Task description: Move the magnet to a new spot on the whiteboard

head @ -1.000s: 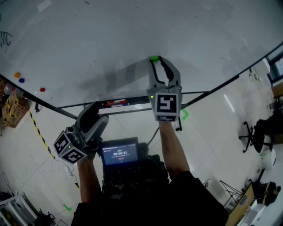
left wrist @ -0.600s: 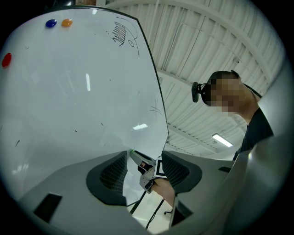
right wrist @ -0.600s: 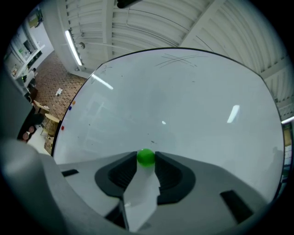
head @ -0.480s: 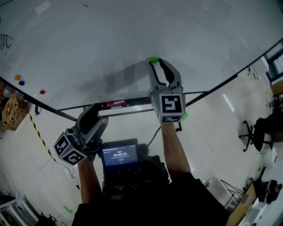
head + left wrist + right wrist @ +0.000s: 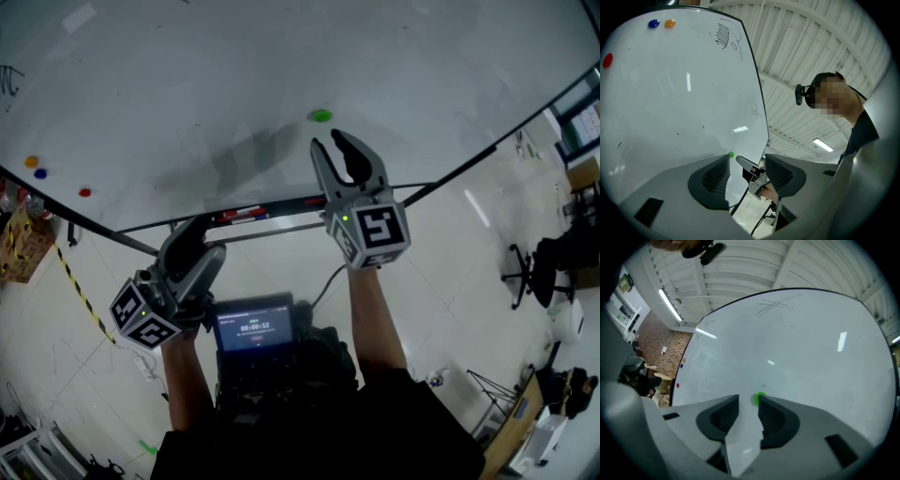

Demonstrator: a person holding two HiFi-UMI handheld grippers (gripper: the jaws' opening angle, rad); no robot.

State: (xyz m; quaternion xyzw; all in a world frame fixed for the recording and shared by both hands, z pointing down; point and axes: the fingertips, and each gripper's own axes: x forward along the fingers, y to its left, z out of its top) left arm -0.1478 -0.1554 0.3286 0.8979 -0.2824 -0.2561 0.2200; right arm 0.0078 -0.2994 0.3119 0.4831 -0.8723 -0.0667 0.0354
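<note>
A small green magnet (image 5: pixel 320 116) sticks to the whiteboard (image 5: pixel 187 84) on its own. My right gripper (image 5: pixel 331 143) hangs just below it, off the board, its jaws opening with nothing between them. In the right gripper view the magnet (image 5: pixel 760 398) shows just past the jaw tips of that gripper (image 5: pixel 748 401), clear of both pads. My left gripper (image 5: pixel 190 234) is held low at the left, under the board's bottom edge, open and empty. The left gripper view shows the magnet (image 5: pixel 731 154) as a small dot beyond the open jaws.
Orange (image 5: pixel 31 161), blue (image 5: pixel 39 173) and red (image 5: pixel 85 192) magnets sit at the board's far left. A marker tray (image 5: pixel 246 215) runs along the board's bottom edge. A lit screen (image 5: pixel 253 328) hangs at the person's chest. Office chairs (image 5: pixel 539 272) stand on the floor at the right.
The right gripper has let go of the green magnet and drawn back down and slightly right, leaving it on the board. The left gripper has hardly moved.
</note>
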